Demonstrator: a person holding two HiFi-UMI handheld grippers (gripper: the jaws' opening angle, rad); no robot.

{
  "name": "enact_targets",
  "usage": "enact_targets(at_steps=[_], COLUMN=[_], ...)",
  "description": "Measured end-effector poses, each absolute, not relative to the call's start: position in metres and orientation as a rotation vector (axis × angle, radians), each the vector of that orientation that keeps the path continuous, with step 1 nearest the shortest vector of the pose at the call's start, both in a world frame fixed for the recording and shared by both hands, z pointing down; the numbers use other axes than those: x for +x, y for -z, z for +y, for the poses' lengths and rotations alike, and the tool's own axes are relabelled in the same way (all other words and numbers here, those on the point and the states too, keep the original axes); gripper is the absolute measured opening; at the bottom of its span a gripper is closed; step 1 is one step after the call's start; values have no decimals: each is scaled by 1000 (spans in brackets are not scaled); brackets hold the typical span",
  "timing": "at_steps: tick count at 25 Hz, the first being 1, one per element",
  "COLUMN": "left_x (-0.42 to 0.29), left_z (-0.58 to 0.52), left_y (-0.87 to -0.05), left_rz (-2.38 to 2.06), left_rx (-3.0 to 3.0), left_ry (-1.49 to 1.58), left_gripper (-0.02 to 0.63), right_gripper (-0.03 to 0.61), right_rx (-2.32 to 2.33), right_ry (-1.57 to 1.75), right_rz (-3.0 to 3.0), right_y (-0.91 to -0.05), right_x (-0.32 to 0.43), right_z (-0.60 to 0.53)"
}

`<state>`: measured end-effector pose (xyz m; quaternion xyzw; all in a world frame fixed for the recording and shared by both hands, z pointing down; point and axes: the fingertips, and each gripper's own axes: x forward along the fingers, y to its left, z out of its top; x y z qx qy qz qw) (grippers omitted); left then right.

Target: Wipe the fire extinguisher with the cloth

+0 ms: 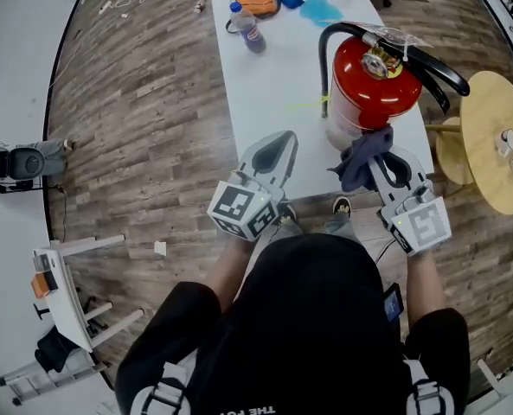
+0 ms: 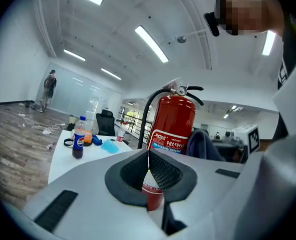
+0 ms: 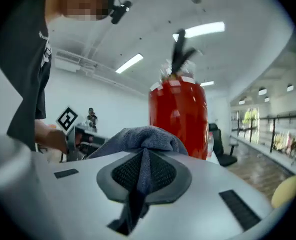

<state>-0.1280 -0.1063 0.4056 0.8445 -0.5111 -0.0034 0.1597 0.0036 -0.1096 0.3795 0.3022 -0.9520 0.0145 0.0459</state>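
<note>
The grey cloth is pinched tight in the right gripper, at the lower side of the red fire extinguisher, which is stood upright on the white table. The left gripper is held nearby, jaws pressed together on nothing.

The head view looks steeply down from above the person onto the white rectangular counter. Both gripper views sit low behind their jaws, tilted upward toward the ceiling, the right one nearer. All three share the red metal fire extinguisher.
</note>
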Motion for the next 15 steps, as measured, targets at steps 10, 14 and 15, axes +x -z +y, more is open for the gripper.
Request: enact_targets(at_steps=[10,14,15], left_x=[-225,-260,-270], left_z=[-68,-54,-50], left_y=[-402,-400,-400], left_rz=[-1406,-1412,-1416], left_rx=[2421,2433,2432], left_ry=[122,123,122], left_gripper=[25,25,25], right_gripper=[35,35,35], right_rx=[1680,2154,2274], right_ry=[115,-143,-153], right_rz=[-2758,-2571,-2469], right_y=[-206,-240,-249], right_x=[-75,-106,-109], right_z=[-143,-185,-194])
